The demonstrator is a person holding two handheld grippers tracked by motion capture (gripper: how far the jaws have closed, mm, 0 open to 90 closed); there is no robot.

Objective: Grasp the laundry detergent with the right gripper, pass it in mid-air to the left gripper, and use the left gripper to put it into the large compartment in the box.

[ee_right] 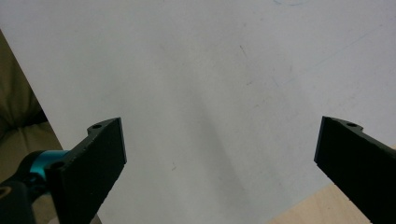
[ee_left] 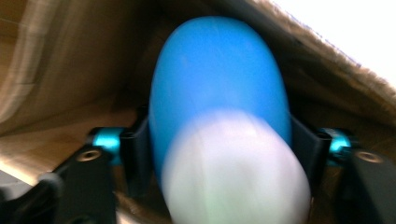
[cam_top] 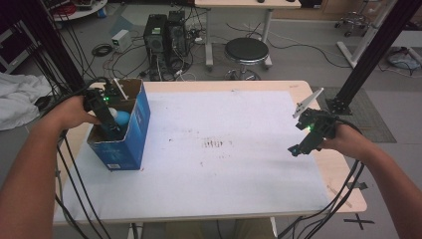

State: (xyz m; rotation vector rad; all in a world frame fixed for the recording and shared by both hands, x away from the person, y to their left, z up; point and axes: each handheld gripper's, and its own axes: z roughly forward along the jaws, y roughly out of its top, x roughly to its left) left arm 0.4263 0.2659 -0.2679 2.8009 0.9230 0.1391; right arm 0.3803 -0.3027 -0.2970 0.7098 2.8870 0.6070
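Looking into the blue cardboard box (cam_top: 130, 130) at the bench's left edge, we see a smooth egg-shaped thing, blue (ee_left: 219, 79) at one end and white at the other, lying inside against the brown inner walls. Our left tool (cam_top: 110, 127) reaches down into the box, and in the left gripper view its two black jaws sit on either side of the blue-and-white egg shape, pressed against its flanks, so we read it as gripped. Our right tool (cam_top: 304, 140) hovers over the bench's right side with jaws spread wide and bare. A white sheet (cam_top: 224, 149) covers the wooden bench (cam_top: 343, 174). Beyond it stand a black stool (cam_top: 246, 51), computer towers (cam_top: 164, 37) and loose cables on the floor.
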